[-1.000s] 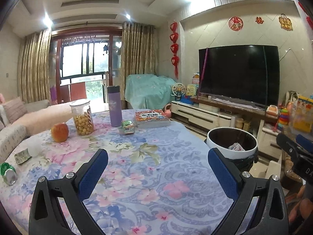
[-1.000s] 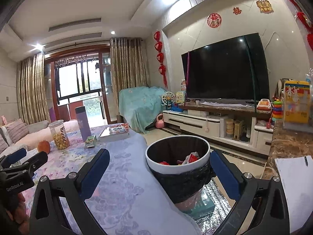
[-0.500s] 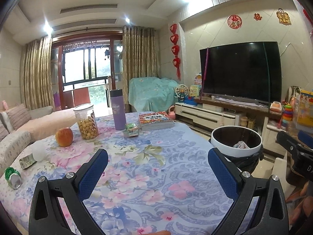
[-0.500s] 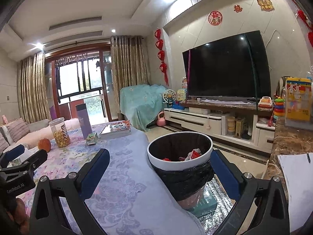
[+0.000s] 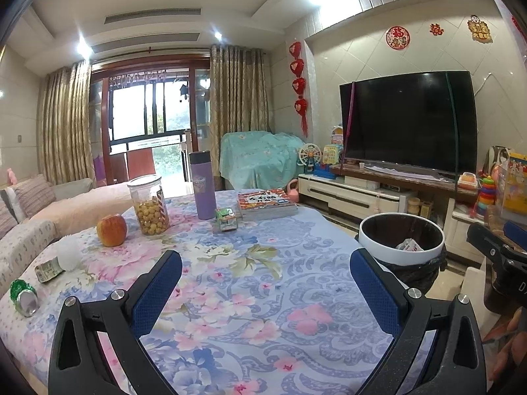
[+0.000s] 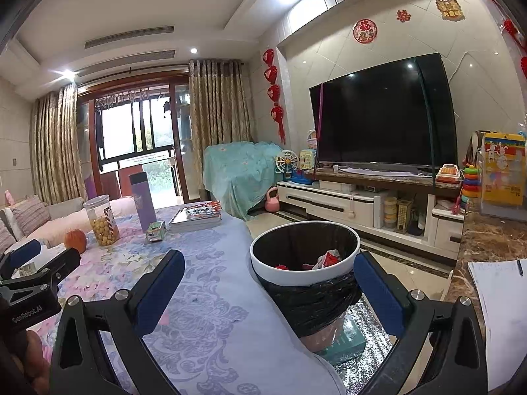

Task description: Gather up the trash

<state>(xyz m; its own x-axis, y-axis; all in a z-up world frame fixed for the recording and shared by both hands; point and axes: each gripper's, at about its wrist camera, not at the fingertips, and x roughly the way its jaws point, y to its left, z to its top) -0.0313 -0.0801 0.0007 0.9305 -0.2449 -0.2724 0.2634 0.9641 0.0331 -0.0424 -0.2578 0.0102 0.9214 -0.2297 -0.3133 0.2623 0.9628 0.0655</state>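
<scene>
A white-rimmed trash bin with a black liner stands off the table's right edge and holds some wrappers; it also shows in the left wrist view. On the floral table lie a green drink carton, a crushed green can, a flattened carton and a white crumpled wad. My left gripper is open and empty above the table's near part. My right gripper is open and empty, just in front of the bin.
An apple, a jar of yellow balls, a purple flask and a stack of books stand on the far half of the table. A TV cabinet lines the right wall. A stone counter with paper is at far right.
Both grippers have drawn back and tilted up slightly, so the table and bin sit a little lower and farther. Both stay open and empty.
</scene>
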